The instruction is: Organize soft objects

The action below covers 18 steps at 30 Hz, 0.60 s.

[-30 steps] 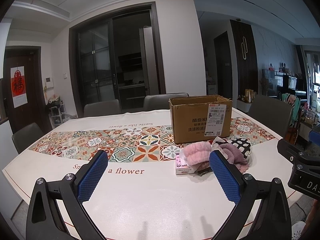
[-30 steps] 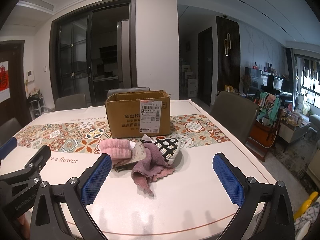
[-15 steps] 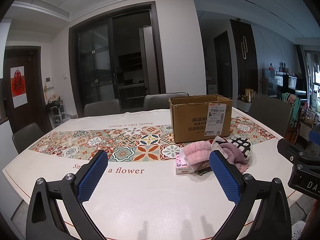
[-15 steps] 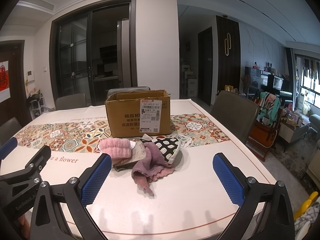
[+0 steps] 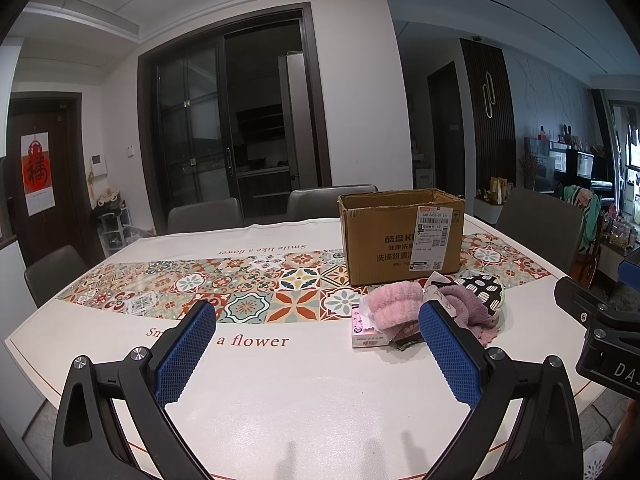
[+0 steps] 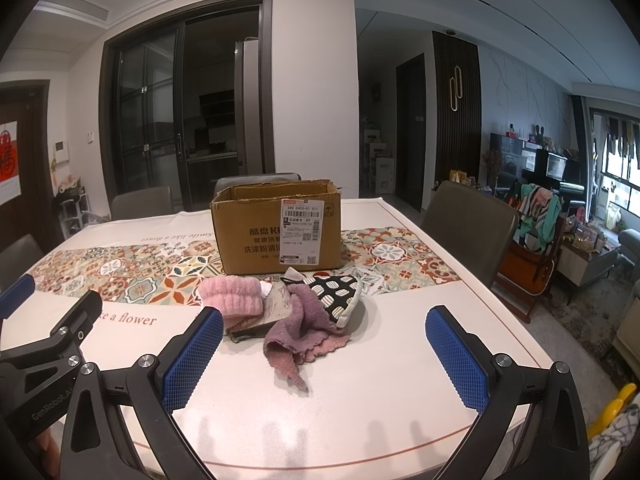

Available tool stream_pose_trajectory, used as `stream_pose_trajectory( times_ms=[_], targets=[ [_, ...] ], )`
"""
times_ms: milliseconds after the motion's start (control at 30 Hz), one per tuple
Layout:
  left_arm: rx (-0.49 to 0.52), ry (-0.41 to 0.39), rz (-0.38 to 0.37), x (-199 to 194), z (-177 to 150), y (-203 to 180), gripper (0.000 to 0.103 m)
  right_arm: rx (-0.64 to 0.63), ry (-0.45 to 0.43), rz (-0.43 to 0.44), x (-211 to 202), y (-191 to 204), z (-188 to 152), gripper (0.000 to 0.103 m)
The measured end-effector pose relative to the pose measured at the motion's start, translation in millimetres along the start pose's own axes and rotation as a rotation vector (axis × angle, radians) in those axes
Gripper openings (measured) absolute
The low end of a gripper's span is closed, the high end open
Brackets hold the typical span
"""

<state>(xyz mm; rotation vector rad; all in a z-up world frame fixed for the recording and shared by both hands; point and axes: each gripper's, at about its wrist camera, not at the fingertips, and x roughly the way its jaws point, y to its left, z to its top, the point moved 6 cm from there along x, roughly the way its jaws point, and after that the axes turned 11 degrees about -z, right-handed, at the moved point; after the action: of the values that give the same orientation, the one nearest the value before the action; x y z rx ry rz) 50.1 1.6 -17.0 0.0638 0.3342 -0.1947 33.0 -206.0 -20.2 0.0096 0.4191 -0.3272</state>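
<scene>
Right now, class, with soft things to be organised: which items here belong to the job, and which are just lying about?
Belongs to the job:
pink fluffy band
purple cloth
spotted pouch
cardboard box, open, probably the container
left gripper and right gripper, both open

Just lying about:
pink packet
chairs

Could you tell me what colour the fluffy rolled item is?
Pink fluffy rolled item, clearest in the right wrist view.

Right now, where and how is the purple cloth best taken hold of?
Probably the loose corner of the purple cloth that trails toward the camera onto the bare table. Come from the near side with the open right gripper: that flap lies clear of the pile.
</scene>
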Motion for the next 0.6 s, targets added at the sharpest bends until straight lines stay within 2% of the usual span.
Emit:
stream_pose_trajectory(
  times_ms=[333,600],
  targets=[
    [-0.001,0.002,-0.005,1.4,-2.8,0.0,0.103,0.0,0.0,0.0,0.5,3.8,-1.0,0.103],
    [-0.012,0.023,-0.048,11.3,-8.3,1.7,0.103,-0.008,0.025,0.015,9.1,2.9,0.5,0.103]
  ],
)
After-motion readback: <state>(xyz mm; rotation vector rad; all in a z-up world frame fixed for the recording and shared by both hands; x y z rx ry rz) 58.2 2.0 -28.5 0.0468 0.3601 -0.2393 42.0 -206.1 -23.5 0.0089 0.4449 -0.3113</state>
